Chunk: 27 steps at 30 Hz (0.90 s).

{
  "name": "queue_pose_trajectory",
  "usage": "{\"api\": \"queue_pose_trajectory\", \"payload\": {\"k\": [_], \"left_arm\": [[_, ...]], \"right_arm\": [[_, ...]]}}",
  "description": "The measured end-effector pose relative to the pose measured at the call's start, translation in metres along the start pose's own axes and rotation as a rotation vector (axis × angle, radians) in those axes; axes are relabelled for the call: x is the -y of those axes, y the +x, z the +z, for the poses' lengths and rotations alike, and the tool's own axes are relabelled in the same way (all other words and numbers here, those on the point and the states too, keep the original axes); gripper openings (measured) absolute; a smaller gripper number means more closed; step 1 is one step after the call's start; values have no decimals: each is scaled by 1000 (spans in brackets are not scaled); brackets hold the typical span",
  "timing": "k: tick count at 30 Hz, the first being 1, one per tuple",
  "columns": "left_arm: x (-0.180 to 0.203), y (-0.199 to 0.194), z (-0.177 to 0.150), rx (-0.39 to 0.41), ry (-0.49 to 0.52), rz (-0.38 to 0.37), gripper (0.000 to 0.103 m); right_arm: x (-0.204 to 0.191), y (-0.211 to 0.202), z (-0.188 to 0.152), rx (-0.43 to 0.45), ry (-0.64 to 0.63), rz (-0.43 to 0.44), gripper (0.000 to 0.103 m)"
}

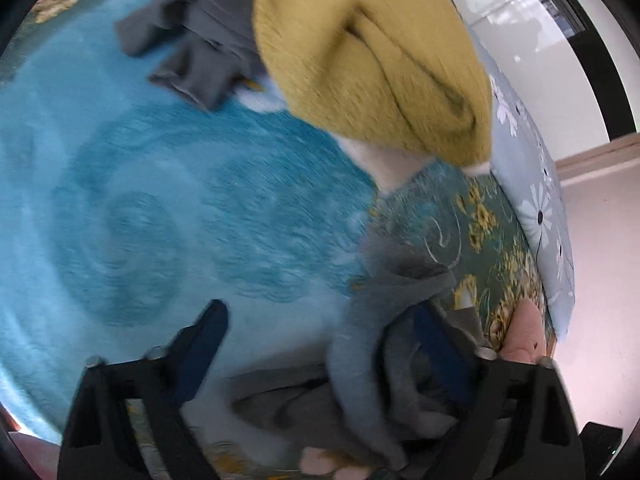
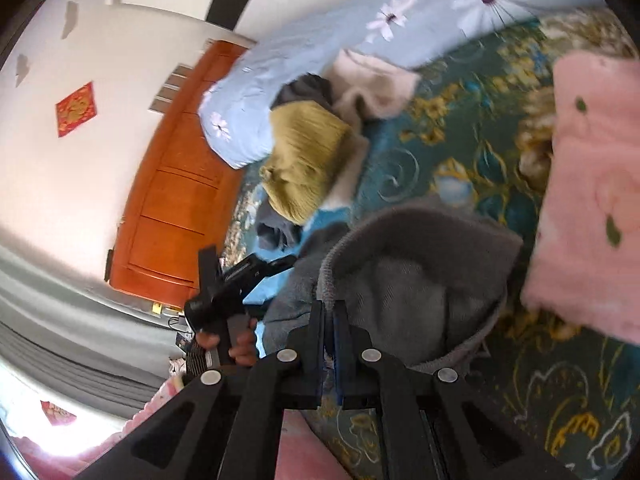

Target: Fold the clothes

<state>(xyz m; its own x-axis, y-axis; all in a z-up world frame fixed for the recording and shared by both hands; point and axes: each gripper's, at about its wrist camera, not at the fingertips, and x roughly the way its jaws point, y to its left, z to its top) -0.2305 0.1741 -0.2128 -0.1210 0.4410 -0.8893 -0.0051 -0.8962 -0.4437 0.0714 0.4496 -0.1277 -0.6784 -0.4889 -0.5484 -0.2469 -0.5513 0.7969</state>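
A light grey fleece garment [image 2: 420,272] lies bunched on the bed, and my right gripper [image 2: 329,312] is shut on its ribbed edge. In the left wrist view the same grey garment [image 1: 360,344] drapes down past the right finger of my left gripper [image 1: 320,312]. Those jaws stand apart, with the other finger well away from the cloth over the blue blanket [image 1: 160,200]. The right wrist view shows a hand holding the left gripper [image 2: 248,268] at the garment's far side. A mustard knit sweater [image 1: 372,60] [image 2: 304,160] sits heaped further up the bed.
A dark grey garment [image 1: 192,48] lies beside the sweater, and a cream one [image 2: 376,80] by the daisy-print pillow [image 2: 320,52] [image 1: 536,208]. A pink folded cloth [image 2: 592,200] rests on the green floral bedspread [image 2: 480,152]. An orange wooden door [image 2: 180,200] stands beyond the bed.
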Motion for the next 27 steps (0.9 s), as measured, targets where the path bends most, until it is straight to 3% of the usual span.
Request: {"api": "queue_pose_trajectory", "payload": {"k": [1,2,3,8,11,13,15,18,23,27], "left_arm": [[2,6,-2,-22,9,5,28],[4,12,-5,-43,18,11,12],[1,11,-7,-31,14,17,3],[-50,-24,-3,80,-167,-42,3],[-95,-78,9,221,-263,-39,3],[-124,-129,18,355,-320,-17,3],[-145,-179,24,490,-352,25,3],[-157,-228,29,622,-359,86,3],[-165,-246,49,655,-350,182,3],[-180,-242,70,632,-401,185,3]], "right_arm": [[0,3,0,-7,4,-2,4],[0,6,-1,-15,8,-4,4],[-3,10,1,-20,1,-4,4],[-17,22,5,-26,-37,-13,4],[-20,21,8,2,-27,-11,4],[-23,19,9,23,-19,-2,4],[-29,17,11,48,-11,26,4],[-41,16,15,80,-11,79,4],[-50,7,26,154,9,118,4],[-32,-23,42,283,71,84,4]]}}
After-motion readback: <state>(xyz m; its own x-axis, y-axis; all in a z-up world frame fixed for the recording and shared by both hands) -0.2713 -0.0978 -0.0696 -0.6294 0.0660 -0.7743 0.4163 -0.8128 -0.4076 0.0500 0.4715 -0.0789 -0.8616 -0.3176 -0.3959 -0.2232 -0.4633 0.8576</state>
